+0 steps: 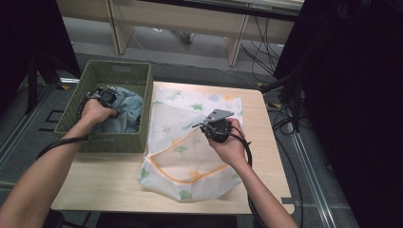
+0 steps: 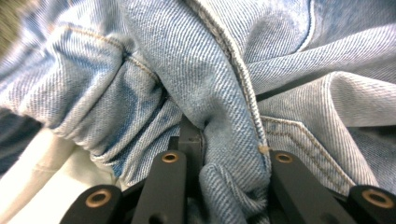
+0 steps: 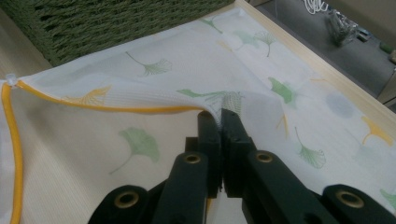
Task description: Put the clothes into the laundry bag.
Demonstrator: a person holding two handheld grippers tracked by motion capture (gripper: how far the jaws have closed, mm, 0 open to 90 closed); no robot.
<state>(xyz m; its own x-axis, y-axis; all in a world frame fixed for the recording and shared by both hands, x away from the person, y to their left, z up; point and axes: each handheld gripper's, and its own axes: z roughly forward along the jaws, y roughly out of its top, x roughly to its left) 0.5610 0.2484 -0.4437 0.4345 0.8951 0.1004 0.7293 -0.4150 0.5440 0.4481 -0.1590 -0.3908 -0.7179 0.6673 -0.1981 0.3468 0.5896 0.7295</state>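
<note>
— What have your tongs got?
— My left tongs (image 2: 219, 163) clamp the denim garment (image 2: 210, 84) inside the green basket (image 1: 114, 140); my right tongs (image 3: 220, 122) pinch the mesh bag (image 3: 140, 70) just beside that basket.

One basket (image 1: 110, 110) – one mesh bag (image 1: 190, 156)

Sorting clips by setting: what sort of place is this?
Probably a lab or workshop set up for a laundry task: a light wooden table on a hard grey floor, loose cables behind it, and a green woven basket holding denim.
</note>
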